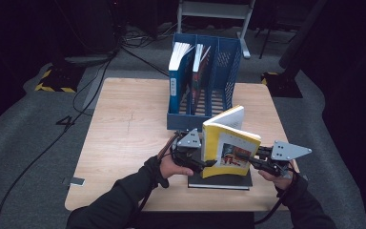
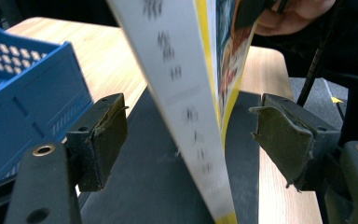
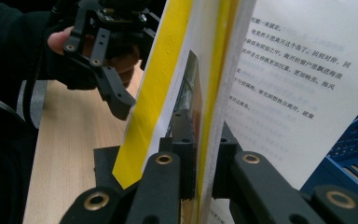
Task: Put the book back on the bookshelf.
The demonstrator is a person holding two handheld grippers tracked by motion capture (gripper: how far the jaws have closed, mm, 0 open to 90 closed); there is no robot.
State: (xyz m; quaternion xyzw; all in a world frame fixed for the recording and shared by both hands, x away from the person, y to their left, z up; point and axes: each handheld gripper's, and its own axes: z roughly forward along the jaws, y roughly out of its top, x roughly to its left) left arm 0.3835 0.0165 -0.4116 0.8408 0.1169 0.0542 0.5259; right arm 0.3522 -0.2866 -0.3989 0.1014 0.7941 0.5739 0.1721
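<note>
Two books sit at the near edge of a wooden table (image 1: 124, 124): a yellow book (image 1: 228, 145) held upright and slightly fanned, and a dark book (image 1: 219, 181) lying flat directly beneath it. The yellow book stands on the dark book, just in front of a blue file rack (image 1: 219, 71).

The right tool (image 1: 257, 162) grips the yellow book's cover and a few pages from the right side, its jaws closed tight on them. The left tool (image 1: 205, 164) is at the yellow book's left, spine side; its jaws stand wide apart with the spine between them, and the pads (image 2: 109, 135) are clear of the book on both sides. No earlier moment is described here. A person's hands in dark sleeves hold both tools from the near edge of the table.

Behind the yellow book, the blue file rack stands on the table with slotted walls and several upright compartments. Its leftmost compartment holds a blue-spined book (image 1: 177, 71), standing upright. The next compartment holds a second book (image 1: 198, 71) with a darker cover. The compartments nearest the yellow book have nothing visible in them.

Cables (image 1: 90, 86) trail across the grey floor beyond the rack and to its left.
</note>
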